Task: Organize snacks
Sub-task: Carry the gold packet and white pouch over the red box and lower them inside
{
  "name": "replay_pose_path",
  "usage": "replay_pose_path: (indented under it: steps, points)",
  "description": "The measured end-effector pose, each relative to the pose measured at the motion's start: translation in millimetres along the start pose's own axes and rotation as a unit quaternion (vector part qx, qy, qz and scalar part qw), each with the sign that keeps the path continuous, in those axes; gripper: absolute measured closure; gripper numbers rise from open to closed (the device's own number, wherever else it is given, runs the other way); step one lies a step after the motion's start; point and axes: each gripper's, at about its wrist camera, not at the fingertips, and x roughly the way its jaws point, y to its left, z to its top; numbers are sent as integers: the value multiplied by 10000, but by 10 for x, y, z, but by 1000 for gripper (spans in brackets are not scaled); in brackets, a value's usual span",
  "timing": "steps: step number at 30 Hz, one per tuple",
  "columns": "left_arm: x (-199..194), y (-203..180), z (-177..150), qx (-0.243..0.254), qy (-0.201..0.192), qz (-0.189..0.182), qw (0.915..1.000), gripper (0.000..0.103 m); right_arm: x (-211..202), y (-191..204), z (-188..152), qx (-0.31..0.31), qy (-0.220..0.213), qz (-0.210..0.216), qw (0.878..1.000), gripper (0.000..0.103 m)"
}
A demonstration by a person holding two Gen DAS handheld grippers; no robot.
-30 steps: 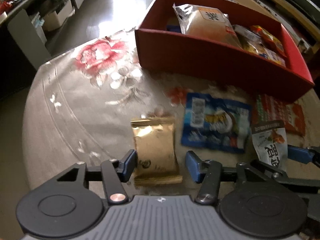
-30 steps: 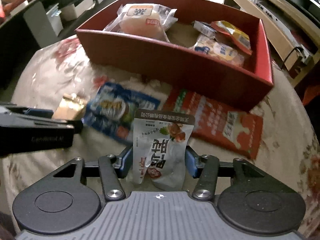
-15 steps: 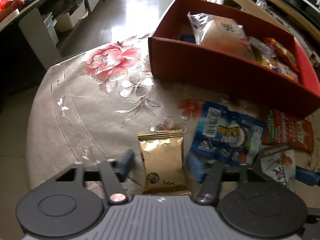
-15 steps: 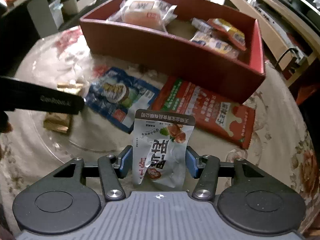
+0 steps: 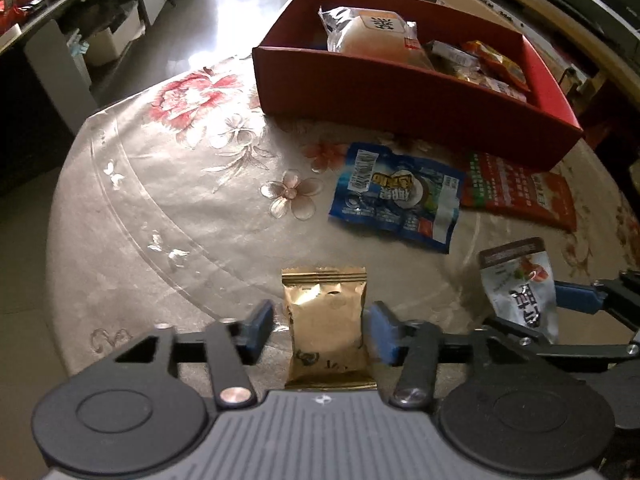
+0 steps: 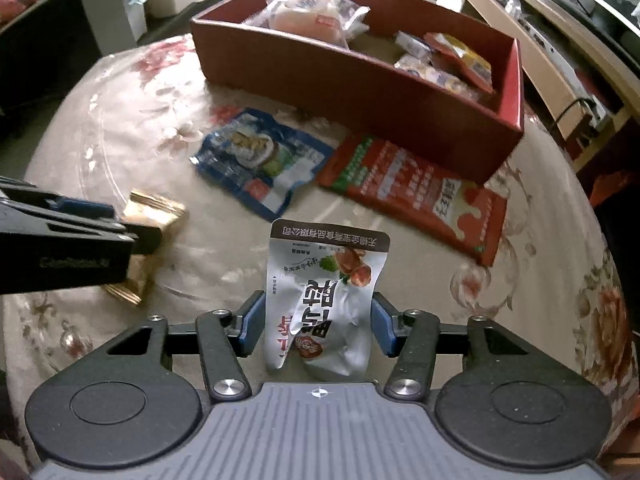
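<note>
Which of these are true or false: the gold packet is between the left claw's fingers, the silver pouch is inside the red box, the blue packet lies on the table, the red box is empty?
1. The gold packet is between the fingers of the left claw. True; the jaws are opening.
2. The silver pouch is inside the red box. False: the right claw grips it over the table.
3. The blue packet lies on the table. True.
4. The red box is empty. False: several wrapped snacks lie in it.
</note>
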Motion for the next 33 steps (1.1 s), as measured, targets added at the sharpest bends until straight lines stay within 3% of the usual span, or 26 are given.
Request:
replay_pose_path:
  steps: [2,4,8,10,12,13,14,21,33]
  points:
    - [23,1,-6,-53,14,21,10000,33,12,-25,-26,72,-36,-27,10000,38]
    - [67,0,-12,-83,47,57,9999,32,29,-58,-22,140,-32,4,9999,23]
    - [125,-7,-48,-96,77,145,9998,31,72,-108,3,334,-49,130,9993,23]
    - [129,-31,-69,-68,55,208,9997,32,110,-116,8,362,-6,77,9993,26]
    - [119,-73,-77,-15,37,210,9998,41,123,-141,9,420,6,33,9991,32]
    - [99,-88,-74,11,48,152,9999,50,110,-151,11,438,-4,0,9990,41]
    - [84,-103,-75,40,52,135,9999,57,86,-163,7,440,-20,-6,9990,41]
    - [1,-185,-80,151,30,-39,9999,60,-43,-190,-60,430,-106,6,9990,46]
    - [-286,-337,30,364,-500,-127,9980,60,-411,-279,30,625,-709,51,9955,46]
